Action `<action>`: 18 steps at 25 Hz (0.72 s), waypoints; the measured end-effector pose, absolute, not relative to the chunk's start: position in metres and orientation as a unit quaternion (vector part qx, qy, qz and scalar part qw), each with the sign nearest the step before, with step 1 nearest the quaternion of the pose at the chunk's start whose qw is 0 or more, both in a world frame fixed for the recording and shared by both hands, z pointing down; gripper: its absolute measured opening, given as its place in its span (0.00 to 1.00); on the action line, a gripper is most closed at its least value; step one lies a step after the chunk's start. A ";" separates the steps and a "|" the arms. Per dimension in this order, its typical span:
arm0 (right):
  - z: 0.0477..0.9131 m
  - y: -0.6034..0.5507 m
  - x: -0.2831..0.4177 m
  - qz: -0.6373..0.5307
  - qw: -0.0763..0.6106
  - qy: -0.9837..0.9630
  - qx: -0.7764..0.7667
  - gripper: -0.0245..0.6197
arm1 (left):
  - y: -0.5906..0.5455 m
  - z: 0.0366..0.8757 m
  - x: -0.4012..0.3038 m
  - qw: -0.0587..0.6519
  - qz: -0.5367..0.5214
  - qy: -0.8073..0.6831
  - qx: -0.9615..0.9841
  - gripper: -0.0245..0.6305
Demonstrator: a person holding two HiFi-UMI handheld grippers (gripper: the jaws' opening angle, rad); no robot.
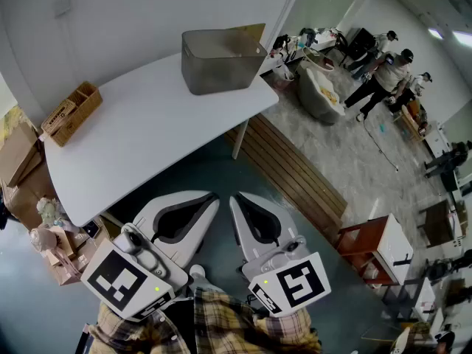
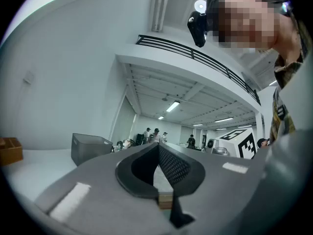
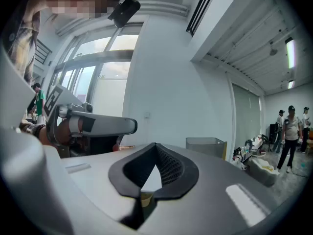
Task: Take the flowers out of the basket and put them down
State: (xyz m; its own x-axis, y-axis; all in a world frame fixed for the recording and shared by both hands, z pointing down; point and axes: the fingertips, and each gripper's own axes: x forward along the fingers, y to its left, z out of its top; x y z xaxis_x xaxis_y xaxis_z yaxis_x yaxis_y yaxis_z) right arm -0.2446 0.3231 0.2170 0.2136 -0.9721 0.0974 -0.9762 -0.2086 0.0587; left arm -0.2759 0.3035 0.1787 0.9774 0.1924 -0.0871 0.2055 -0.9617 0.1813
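A grey mesh basket (image 1: 221, 60) stands at the far right corner of the white table (image 1: 147, 139); no flowers show in it from the head view. The same basket (image 2: 90, 148) appears far ahead in the left gripper view, and in the right gripper view the basket (image 3: 205, 146) stands right of centre. My left gripper (image 1: 212, 198) and right gripper (image 1: 236, 198) hang side by side below the table's near edge, close to my body. Both are shut with nothing between the jaws. The left gripper (image 2: 157, 146) and right gripper (image 3: 155, 146) tips meet in their own views.
A wooden box (image 1: 71, 113) sits on the table's left end. Cardboard boxes with pale pink things (image 1: 46, 231) stand on the floor at the left. A slatted wooden bench (image 1: 287, 168) runs along the table's right. Several people (image 1: 383, 72) stand far off.
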 end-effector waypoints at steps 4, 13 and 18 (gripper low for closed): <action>0.217 0.328 -0.241 0.019 0.048 -0.624 0.779 0.05 | 0.308 0.180 -0.273 0.093 -0.032 0.100 0.990 0.06; 0.218 0.353 -0.224 0.017 0.039 -0.621 0.782 0.05 | 0.327 0.184 -0.260 0.087 -0.027 0.090 0.992 0.06; 0.221 0.370 -0.214 0.017 0.038 -0.622 0.782 0.05 | 0.341 0.187 -0.251 0.086 -0.027 0.086 0.992 0.06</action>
State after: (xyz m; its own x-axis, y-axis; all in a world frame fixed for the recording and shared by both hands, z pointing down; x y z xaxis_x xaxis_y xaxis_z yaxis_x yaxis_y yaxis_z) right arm -0.2135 0.3697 0.2205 0.2255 -0.9715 0.0737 -0.9740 -0.2232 0.0378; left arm -0.2509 0.3410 0.1872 0.9837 0.1657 -0.0693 0.1752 -0.9704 0.1660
